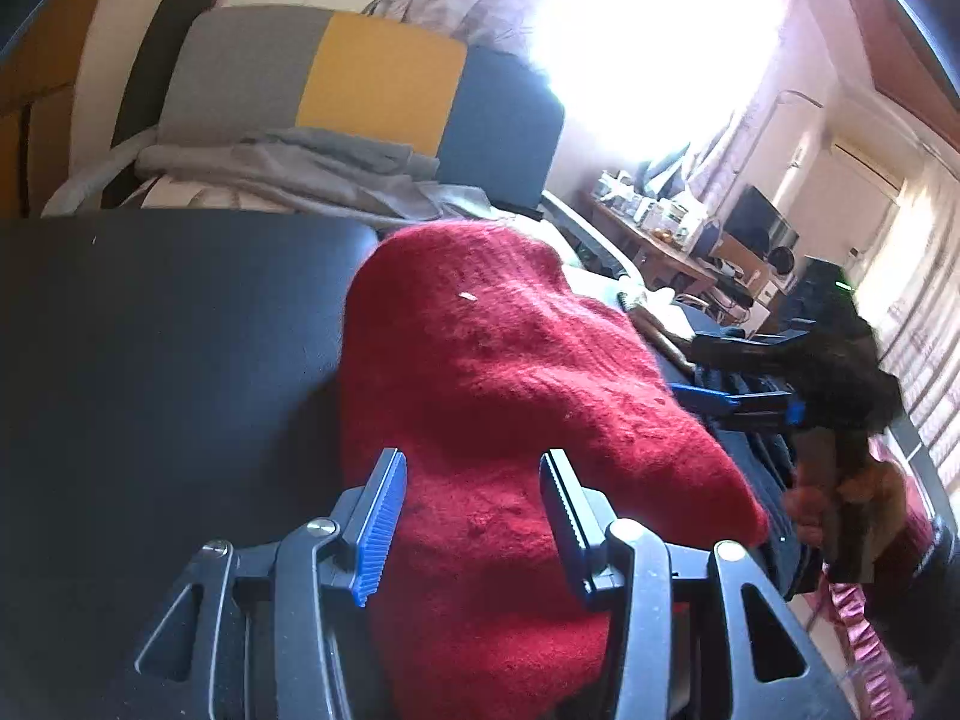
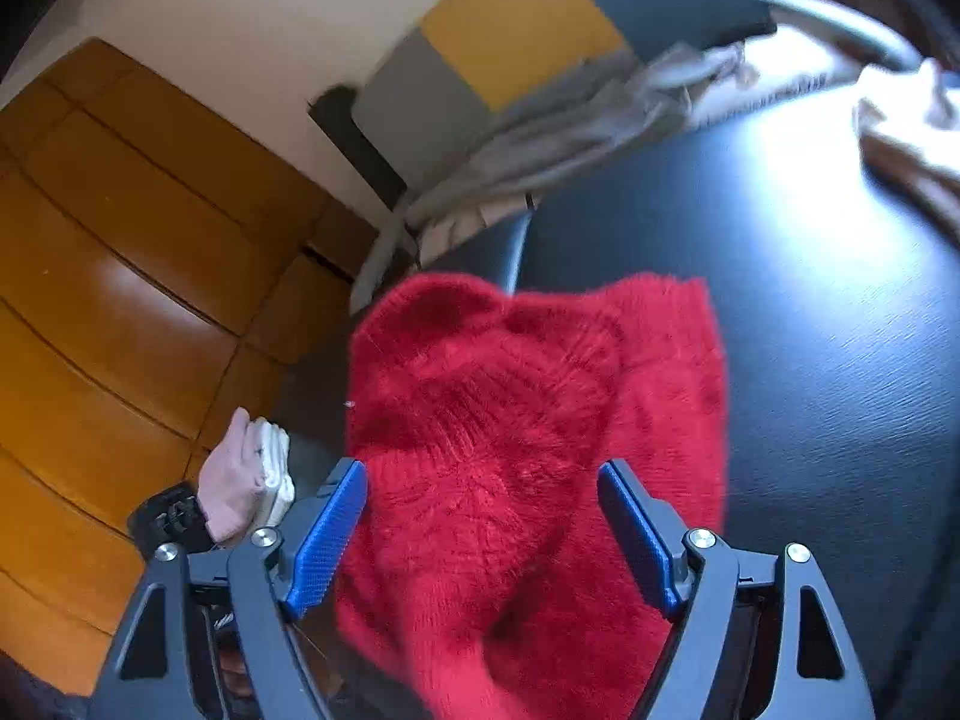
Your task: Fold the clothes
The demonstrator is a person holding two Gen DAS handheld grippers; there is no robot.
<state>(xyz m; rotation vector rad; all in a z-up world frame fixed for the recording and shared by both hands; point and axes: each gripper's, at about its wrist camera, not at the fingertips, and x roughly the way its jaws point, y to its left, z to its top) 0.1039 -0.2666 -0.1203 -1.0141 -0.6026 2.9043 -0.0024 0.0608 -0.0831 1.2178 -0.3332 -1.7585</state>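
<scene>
Garment: fluffy red knitted sweater (image 1: 510,420), bunched on the black leather-look worktop (image 1: 168,330), one end at its edge.
Left gripper (image 1: 471,516): fingers apart, the knit between them, not pinched.
Right gripper (image 2: 483,531): fingers wide apart over the knit, nothing clamped.
Risk: loose, thick knit may slide off the edge, or a closing grip may catch several layers and spoil the fold.
Left view only: right gripper from the side, bright window, cluttered desk.
Right view only: orange wooden floor (image 2: 120,300), hand (image 2: 237,480) on the left gripper.

No readable text, label, brand, number or sign in either wrist view.
</scene>
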